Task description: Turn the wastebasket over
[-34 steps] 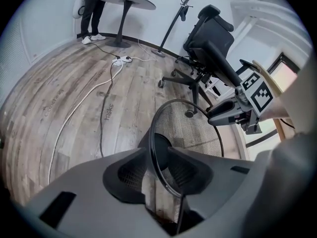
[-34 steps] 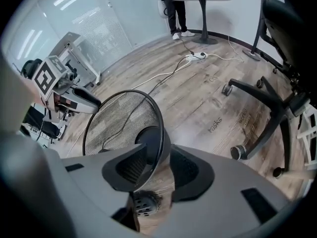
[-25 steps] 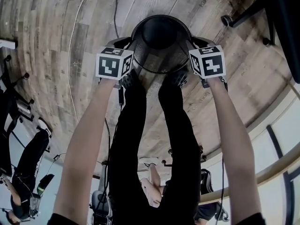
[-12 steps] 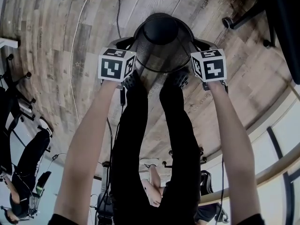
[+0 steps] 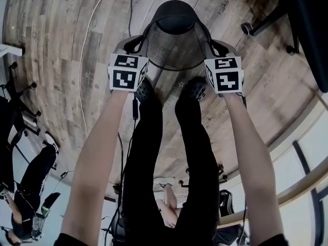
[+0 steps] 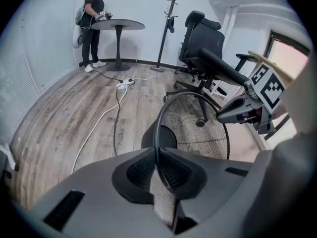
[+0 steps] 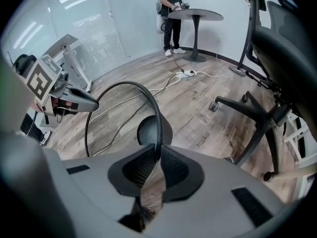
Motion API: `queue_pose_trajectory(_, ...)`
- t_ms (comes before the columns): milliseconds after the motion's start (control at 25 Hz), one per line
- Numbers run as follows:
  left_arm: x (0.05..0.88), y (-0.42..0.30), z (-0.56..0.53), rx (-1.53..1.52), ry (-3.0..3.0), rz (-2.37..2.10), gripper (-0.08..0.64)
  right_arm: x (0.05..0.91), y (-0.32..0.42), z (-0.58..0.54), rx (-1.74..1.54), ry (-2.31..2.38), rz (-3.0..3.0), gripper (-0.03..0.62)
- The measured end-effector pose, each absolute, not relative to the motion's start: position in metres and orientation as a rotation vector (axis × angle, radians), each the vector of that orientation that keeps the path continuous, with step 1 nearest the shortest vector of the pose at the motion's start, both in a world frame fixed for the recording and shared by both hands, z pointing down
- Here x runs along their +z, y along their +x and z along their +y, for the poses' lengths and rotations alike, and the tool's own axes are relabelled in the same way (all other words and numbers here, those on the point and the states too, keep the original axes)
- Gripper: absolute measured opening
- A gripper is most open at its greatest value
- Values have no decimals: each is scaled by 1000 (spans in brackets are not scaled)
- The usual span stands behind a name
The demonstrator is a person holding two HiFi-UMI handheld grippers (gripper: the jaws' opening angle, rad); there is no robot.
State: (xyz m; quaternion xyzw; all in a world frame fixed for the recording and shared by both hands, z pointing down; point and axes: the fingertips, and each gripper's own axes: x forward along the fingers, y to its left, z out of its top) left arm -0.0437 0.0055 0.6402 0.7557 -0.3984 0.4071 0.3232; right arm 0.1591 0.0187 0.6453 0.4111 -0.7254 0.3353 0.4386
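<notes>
The mesh wastebasket (image 5: 174, 40) is held just ahead of the feet (image 5: 192, 88), over the wood floor (image 5: 61, 60). Its mouth is tipped toward the person and its solid base is farthest away, so the long axis runs forward from the rim. The rim spans both tools, neither nearer. The left hand-held gripper (image 5: 134, 45) is clamped on the rim wire. The right hand-held gripper (image 5: 218, 47), jaws just closing, is clamped on the opposite side. The two-sided hold is shown only by the head view. The wire pinched between the pads is shown only by the gripper views.

The wastebasket (image 5: 176, 45) lies between left claw (image 5: 136, 43) and right claw (image 5: 215, 46), chair (image 5: 269, 15) at right.
</notes>
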Motion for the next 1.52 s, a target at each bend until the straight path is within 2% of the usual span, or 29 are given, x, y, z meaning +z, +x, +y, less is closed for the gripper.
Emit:
queue_pose_trajectory(1320, 655, -53, 73, 959, 1902, -872, 40, 653, 149, 77, 1003, 879, -1862, 51)
queue_pose_trajectory(1520, 655, -49, 80, 835, 1859, -852, 51, 658, 153, 90, 1054, 854, -1846, 51)
